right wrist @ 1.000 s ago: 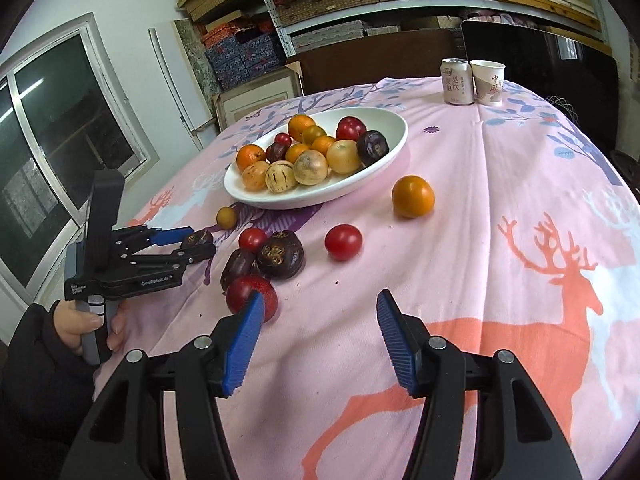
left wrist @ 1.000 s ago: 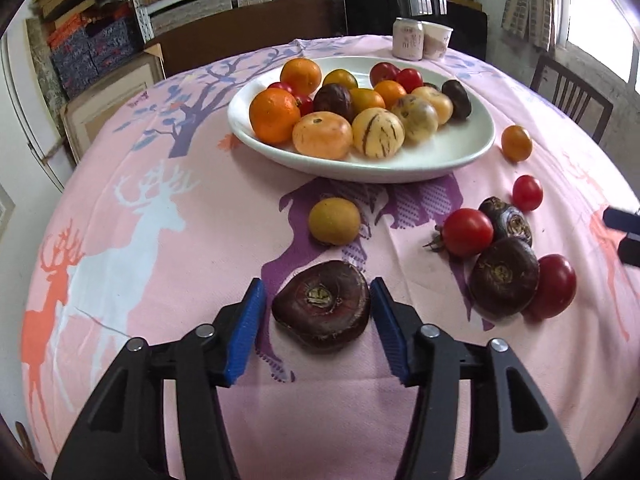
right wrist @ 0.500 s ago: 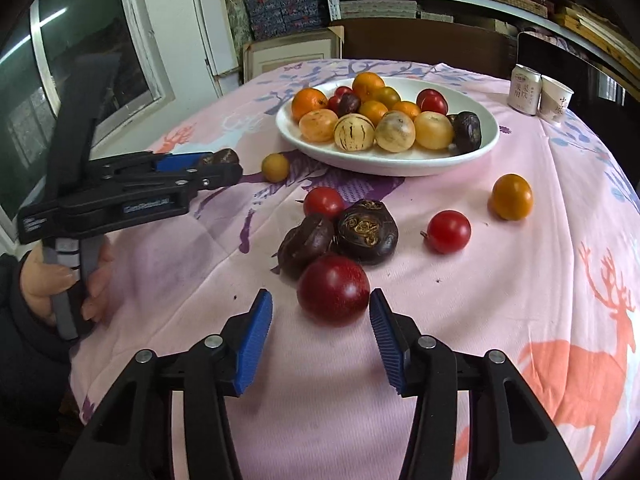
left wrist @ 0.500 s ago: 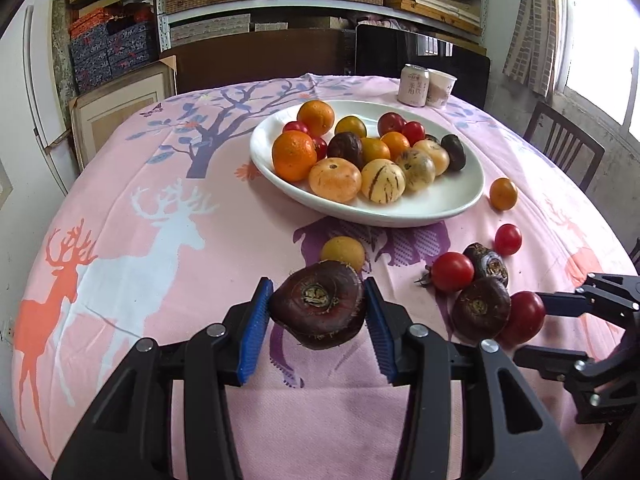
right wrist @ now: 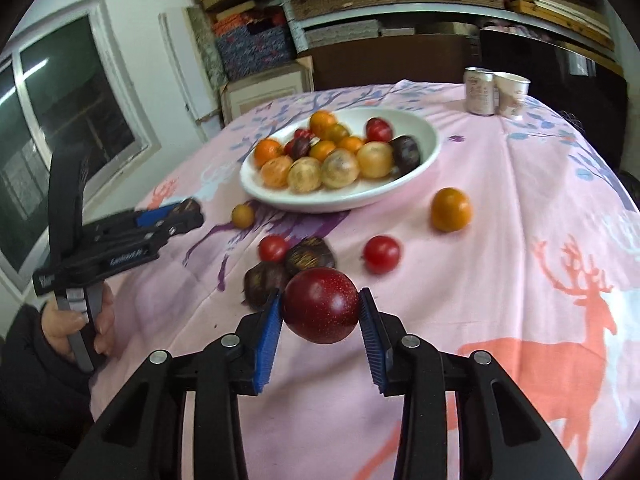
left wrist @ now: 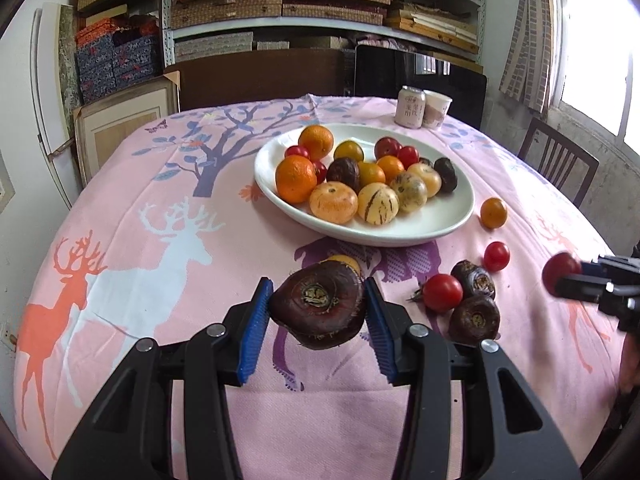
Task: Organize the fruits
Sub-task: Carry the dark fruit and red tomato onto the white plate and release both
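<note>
Both grippers grasping fruit, lifted off the surface.

Left gripper [left wrist: 318, 306] clamps a dark brown flat fruit [left wrist: 318, 310] above the pink cloth [left wrist: 160, 280]. Right gripper [right wrist: 319, 314], jaws just closing, pinches a dark red plum [right wrist: 321, 305]. Beyond: two brown fruits and tomatoes on the cloth, then the white bowl [left wrist: 420, 228] full of fruit; can and cup at the far edge.

Pink deer-print tablecloth [left wrist: 168, 248] covers the round worktop. At the far edge a drink can [left wrist: 409, 106] sits touching a paper cup [left wrist: 437, 109]. Shelves [left wrist: 320, 4] crammed with woven boxes behind, a wooden chair [left wrist: 560, 168] by the window.
</note>
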`<state>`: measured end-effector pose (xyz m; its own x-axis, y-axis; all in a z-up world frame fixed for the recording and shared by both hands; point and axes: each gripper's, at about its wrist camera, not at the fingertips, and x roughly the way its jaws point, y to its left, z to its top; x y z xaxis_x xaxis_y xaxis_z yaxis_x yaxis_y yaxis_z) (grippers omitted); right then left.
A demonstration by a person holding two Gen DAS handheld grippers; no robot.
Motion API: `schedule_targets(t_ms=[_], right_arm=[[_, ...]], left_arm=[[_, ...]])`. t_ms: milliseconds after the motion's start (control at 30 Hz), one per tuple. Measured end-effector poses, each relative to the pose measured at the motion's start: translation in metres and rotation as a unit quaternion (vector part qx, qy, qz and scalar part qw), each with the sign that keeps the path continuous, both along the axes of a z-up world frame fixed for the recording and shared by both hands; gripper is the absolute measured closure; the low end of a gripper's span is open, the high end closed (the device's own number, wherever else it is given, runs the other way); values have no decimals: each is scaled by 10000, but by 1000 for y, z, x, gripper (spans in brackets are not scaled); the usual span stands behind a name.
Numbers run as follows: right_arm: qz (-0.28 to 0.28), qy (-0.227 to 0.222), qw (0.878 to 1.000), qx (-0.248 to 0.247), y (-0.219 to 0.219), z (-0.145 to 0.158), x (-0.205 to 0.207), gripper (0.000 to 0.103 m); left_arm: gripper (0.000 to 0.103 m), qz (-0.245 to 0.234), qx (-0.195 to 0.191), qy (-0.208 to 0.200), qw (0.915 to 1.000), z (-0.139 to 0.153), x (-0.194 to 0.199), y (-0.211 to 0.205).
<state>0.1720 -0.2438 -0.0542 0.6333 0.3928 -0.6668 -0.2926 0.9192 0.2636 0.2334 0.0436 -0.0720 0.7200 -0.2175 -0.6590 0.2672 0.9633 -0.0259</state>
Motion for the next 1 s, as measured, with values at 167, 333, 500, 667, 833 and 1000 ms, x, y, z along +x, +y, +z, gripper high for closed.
schedule_targets(t_ms=[167, 333, 500, 667, 833, 1000], right_arm=[[-303, -374, 9988, 77, -24, 26, 25, 64], [-401, -787, 9961, 78, -18, 47, 74, 64], [-431, -748, 9962, 137, 1, 46, 135, 64], [-332, -595, 9976, 126, 20, 32, 179, 63], [-326, -685, 9970, 162, 24, 33, 177, 42], [-363, -657, 9967, 296, 0, 41, 134, 42]], left_arm=[[58, -114, -36, -36, 9999, 16, 8, -13], [58, -239, 322, -222, 9989, 37, 48, -49], [58, -164, 208, -122, 9996, 42, 103, -65], [57, -58, 224, 123, 9997, 28, 147, -70], [27, 201, 26, 50, 9998, 27, 151, -56], [15, 94, 82, -75, 9999, 32, 110, -42]])
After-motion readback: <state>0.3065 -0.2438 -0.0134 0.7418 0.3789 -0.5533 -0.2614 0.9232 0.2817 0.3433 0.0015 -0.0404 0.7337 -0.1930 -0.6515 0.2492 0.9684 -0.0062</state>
